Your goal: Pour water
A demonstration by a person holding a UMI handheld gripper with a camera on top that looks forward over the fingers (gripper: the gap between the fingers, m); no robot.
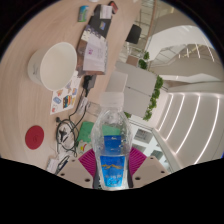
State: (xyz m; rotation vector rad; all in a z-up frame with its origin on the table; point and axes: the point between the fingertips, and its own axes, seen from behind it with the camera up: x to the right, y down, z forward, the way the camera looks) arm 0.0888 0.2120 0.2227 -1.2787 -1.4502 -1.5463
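A clear plastic water bottle with a blue label stands upright between my fingers, its neck pointing away from me. Both pink pads press against the bottle's sides, so my gripper is shut on it. The bottle is held high above the wooden table, which lies far below. A white round bowl or cup sits on the table beyond the bottle, to the left. The bottle's base is hidden behind the gripper body.
A red round coaster lies on the table at the left. Papers and cards, a tangle of black cable and a box lie nearby. To the right are a white rail and green plants.
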